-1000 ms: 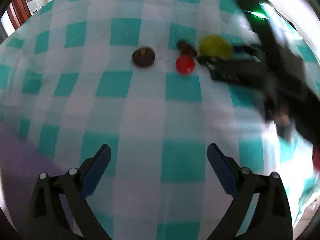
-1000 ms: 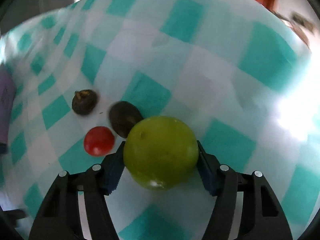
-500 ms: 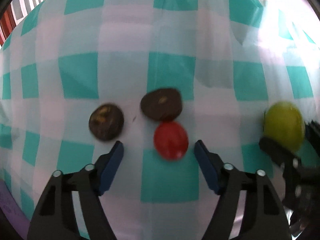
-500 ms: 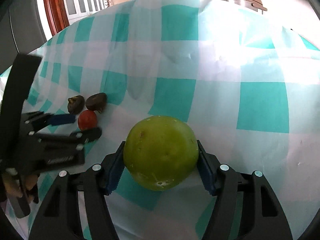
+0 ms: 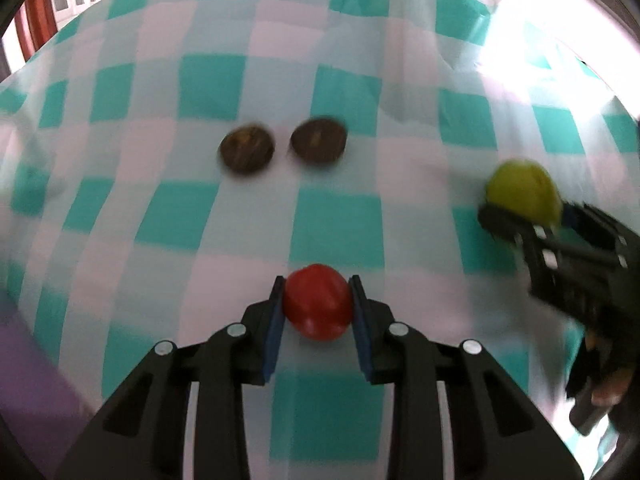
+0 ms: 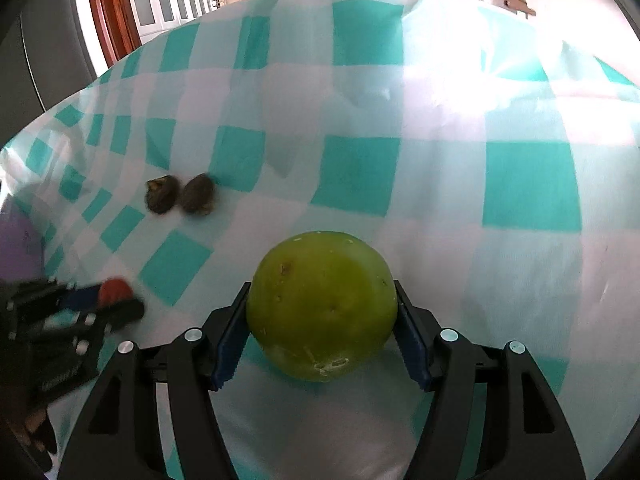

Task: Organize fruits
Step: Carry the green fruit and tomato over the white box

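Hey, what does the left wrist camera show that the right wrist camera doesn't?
Only the left wrist view shows the left tongs closed on the red fruit up close. Only the right wrist view shows the right tongs gripping the green fruit up close, plus wooden doors behind. Both show the two dark fruits and the checked tablecloth.

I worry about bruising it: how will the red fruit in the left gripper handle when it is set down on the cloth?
The red fruit looks round and glossy, so it would probably roll once freed. The left gripper grips it only at its two sides, so it may slip. Its skin looks thin, so a hard squeeze could bruise it.
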The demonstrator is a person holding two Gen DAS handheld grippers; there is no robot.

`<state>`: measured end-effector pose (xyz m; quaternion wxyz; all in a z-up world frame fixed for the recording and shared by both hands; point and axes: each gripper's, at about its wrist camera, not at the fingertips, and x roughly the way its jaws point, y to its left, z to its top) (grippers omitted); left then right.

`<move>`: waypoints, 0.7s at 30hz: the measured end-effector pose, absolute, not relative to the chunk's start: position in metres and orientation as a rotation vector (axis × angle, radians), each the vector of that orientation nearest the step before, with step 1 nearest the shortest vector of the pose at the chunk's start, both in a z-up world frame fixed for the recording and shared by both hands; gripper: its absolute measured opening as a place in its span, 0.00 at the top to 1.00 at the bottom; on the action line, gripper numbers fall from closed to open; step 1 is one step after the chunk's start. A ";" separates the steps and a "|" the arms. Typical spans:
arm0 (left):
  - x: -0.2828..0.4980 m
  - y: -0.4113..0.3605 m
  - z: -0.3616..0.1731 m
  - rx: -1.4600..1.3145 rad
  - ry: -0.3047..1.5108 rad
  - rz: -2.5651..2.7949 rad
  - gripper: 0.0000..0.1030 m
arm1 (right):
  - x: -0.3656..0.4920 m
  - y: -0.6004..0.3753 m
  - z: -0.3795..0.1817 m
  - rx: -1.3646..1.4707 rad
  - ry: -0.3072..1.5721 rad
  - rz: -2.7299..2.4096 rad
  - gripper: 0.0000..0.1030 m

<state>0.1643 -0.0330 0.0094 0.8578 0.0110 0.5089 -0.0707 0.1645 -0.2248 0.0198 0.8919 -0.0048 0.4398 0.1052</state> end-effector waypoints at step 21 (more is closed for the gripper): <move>0.016 -0.004 0.036 0.057 1.108 -0.269 0.69 | 0.025 -0.174 0.028 0.149 1.058 0.255 0.38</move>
